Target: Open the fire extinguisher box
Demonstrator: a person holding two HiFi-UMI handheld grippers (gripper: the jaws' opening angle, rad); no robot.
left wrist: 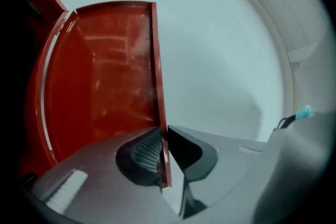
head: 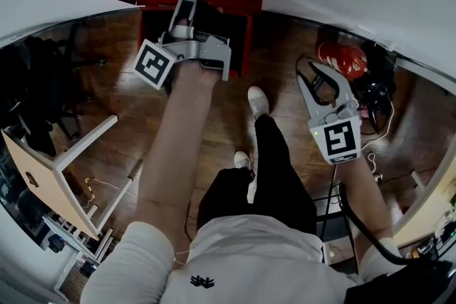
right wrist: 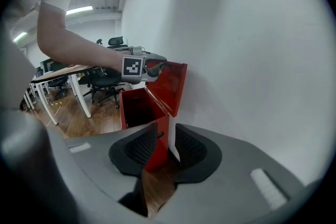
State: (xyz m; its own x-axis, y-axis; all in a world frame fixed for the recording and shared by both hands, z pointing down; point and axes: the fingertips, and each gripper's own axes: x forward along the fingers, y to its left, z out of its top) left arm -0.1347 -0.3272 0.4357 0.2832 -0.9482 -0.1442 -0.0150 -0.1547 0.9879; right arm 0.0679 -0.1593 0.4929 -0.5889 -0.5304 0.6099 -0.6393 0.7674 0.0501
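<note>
the red fire extinguisher box [right wrist: 137, 110] stands open, its contents unclear. my left hand-held gripper [left wrist: 164, 152] clenches the raised lid [left wrist: 105, 76]; my right hand-held gripper [right wrist: 167, 145] is released.

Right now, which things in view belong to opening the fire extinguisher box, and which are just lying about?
Job: fire extinguisher box; its raised lid; left gripper, jaws shut on the lid's edge.
Lying about: right gripper, jaws apart, empty; table; office chairs; round red object; cables.
</note>
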